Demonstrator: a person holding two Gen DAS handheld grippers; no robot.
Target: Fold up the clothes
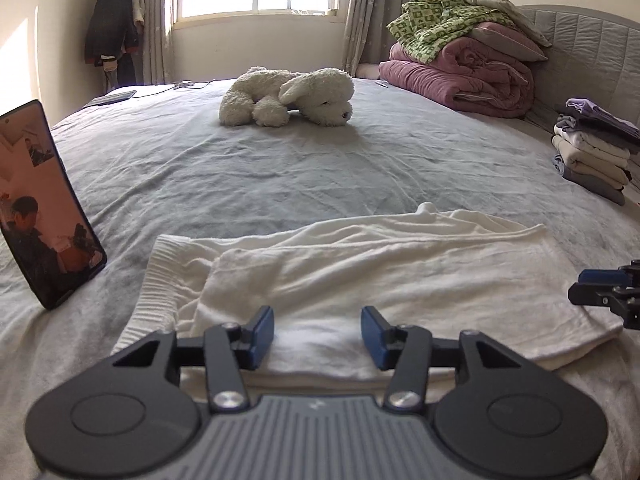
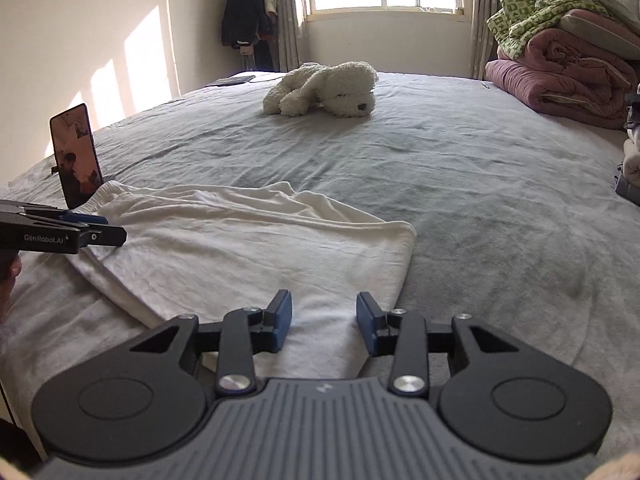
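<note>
A white garment lay flat on the grey bed sheet, near the front edge, w/ a ribbed waistband at its left end beside a propped phone. It looked like soft fleecy trousers, already doubled lengthwise into one long strip, so prob. one fold done and the crosswise folds left. A stack of folded clothes sat well apart at the right, approx. several items finished. The left gripper hovered over the near hem w/ jaws spread, nothing between the blue pads. The right gripper stood over the strip's right end, also spread and empty. Fabric was limp, lightly creased, edges rolled; sheet was wrinkled and matte. A plush dog and bundled quilts lay farther back.
</note>
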